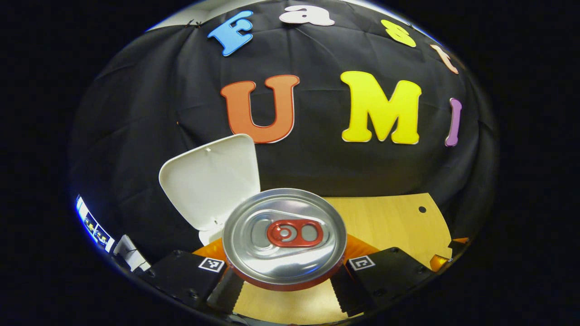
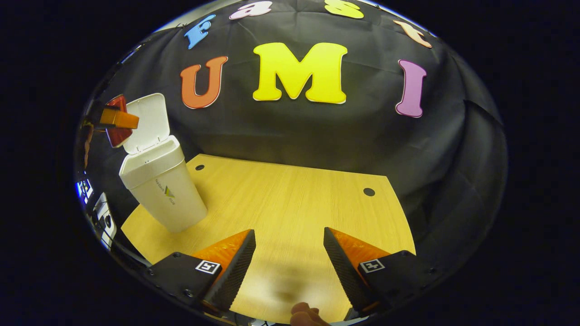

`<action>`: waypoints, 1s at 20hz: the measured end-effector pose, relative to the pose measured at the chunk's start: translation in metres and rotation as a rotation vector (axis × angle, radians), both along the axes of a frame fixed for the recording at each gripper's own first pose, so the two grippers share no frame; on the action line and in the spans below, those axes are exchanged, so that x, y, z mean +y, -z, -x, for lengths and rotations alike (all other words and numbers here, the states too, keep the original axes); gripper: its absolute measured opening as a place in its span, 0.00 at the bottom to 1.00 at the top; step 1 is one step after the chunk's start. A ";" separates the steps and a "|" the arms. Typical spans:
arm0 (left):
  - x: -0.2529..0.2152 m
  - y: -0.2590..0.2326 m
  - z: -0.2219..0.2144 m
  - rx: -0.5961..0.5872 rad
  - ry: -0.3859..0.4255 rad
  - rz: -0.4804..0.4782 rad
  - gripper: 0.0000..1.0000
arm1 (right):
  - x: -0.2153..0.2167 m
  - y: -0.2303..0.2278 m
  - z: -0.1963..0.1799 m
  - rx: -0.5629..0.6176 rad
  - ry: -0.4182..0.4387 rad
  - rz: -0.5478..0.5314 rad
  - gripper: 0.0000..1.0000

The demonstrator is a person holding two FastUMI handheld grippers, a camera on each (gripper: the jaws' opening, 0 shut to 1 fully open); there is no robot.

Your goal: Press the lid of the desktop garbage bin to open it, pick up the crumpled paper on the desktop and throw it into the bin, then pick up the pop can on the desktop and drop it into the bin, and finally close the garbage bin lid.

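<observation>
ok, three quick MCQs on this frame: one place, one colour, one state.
1. Where is the can?
A. on the table
B. between the left gripper's jaws
C. inside the bin

2. What colour is the can's pull tab?
A. red
B. blue
C. silver

3. What state is the bin's lid in?
A. shut
B. off, lying on the table
C. raised open

Answers:
1 B, both jaws press the can's sides in the left gripper view.
2 A, the tab is red on a silver top.
3 C, the lid stands up behind the bin's open mouth.
</observation>
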State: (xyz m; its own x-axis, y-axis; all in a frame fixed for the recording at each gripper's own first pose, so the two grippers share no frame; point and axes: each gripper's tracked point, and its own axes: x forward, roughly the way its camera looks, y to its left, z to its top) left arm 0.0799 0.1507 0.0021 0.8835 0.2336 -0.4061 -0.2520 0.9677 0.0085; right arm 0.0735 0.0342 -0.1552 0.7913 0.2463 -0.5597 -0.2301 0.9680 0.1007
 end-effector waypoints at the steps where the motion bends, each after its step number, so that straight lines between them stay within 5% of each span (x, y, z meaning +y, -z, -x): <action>1: 0.012 0.005 -0.007 0.003 -0.016 0.010 0.84 | 0.002 0.001 0.000 0.004 -0.001 -0.005 0.95; 6: 0.050 0.053 -0.032 0.081 -0.087 0.079 0.90 | -0.002 0.019 0.002 0.050 0.024 0.017 0.95; 9: 0.066 0.081 -0.042 0.129 -0.120 0.114 0.85 | -0.009 0.027 0.008 0.071 0.043 0.041 0.95; 14: 0.059 0.088 -0.047 0.107 -0.092 0.163 0.94 | -0.019 0.034 0.020 0.090 0.049 0.047 0.95; 15: 0.056 0.084 -0.044 0.104 -0.090 0.153 0.87 | -0.019 0.034 0.020 0.088 0.048 0.047 0.95; 20: 0.057 0.071 -0.041 0.076 -0.094 0.029 0.91 | -0.016 0.038 0.023 0.088 0.031 0.051 0.95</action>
State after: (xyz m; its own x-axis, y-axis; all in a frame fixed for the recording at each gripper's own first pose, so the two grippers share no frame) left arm 0.1209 0.2078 -0.0693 0.8246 0.3010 -0.4790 -0.3413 0.9400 0.0032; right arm 0.0508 0.0179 -0.1933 0.7453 0.1918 -0.6385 -0.1924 0.9789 0.0695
